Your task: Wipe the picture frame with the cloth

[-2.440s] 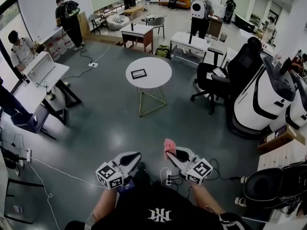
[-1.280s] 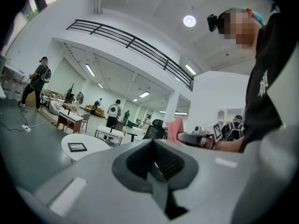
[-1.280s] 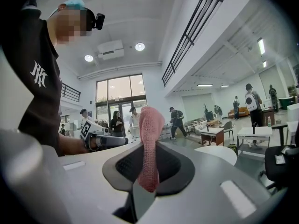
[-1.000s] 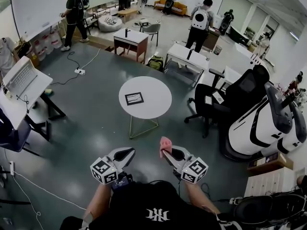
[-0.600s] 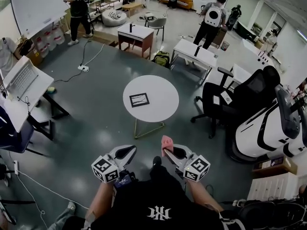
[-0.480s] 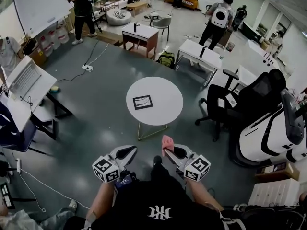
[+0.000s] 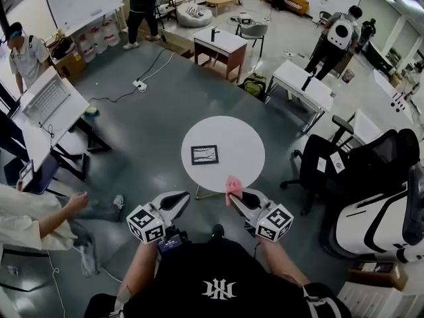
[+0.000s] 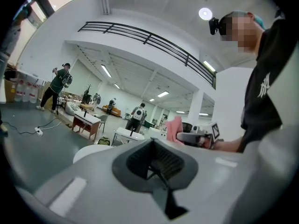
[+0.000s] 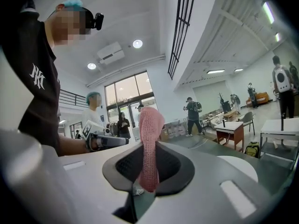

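The right gripper (image 7: 233, 199) is held forward in front of the person's body on a bent forearm (image 7: 286, 270), with its jaws pointed toward the round white bench (image 7: 244, 143). In the right gripper view, the right gripper (image 9: 145, 174) is seen clenched on a pink cloth (image 9: 149, 139), which is pinched between the 2 jaws and stands upright above them. In the head view the cloth (image 7: 232, 185) shows at the near edge of the bench, though whether it touches the rim cannot be told. The left gripper (image 7: 177, 199) is held level beside the right one, a little apart from it, and its own view shows the left gripper (image 8: 157, 166) with both jaws pressed together and nothing between them. The picture frame (image 7: 205, 154) lies flat on the bench top, left of its centre and beyond both grippers, touched by neither. A black office chair (image 7: 334, 171) stands to the right of the bench, and a person in a white top (image 7: 26, 220) is seen on the grey floor (image 7: 139, 138) at the left.
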The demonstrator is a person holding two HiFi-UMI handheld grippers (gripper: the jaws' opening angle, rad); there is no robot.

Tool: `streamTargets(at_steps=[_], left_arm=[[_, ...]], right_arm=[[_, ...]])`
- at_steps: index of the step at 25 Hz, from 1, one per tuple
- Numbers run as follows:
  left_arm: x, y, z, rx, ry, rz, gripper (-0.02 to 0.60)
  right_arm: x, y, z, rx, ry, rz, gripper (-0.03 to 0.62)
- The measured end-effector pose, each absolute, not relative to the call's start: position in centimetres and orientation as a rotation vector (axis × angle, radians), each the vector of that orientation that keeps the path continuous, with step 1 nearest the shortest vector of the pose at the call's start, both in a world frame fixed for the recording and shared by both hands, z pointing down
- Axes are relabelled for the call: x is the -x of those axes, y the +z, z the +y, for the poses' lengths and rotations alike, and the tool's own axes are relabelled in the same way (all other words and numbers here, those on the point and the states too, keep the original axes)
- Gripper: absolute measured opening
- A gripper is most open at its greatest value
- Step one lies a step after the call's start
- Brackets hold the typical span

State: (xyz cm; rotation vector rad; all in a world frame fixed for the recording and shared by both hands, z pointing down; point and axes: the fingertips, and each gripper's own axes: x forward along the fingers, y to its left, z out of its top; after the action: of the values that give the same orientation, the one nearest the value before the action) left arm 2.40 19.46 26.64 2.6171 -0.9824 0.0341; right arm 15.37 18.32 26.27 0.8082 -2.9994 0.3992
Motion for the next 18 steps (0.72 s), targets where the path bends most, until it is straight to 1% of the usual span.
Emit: streamTargets(at_steps=[9, 13, 18], left_arm=[[-6.8, 26.9, 10.2, -2.626, 0.072, -1.044, 0.003], [-7.4, 26.8, 7.2, -2.642, 0.104, -1.045, 0.003], [-6.1, 28.8, 4.0, -2.596, 0.100, -1.055, 0.003]], right_arm=[[-21.1, 27.2, 9.5, -0.804, 0.408, -3.017, 0.042], [-21.8, 27.5, 6.9, -0.810, 0.417, -3.032, 0.041], [-21.2, 30.0, 4.7, -0.806, 0.505, -2.991, 0.042]])
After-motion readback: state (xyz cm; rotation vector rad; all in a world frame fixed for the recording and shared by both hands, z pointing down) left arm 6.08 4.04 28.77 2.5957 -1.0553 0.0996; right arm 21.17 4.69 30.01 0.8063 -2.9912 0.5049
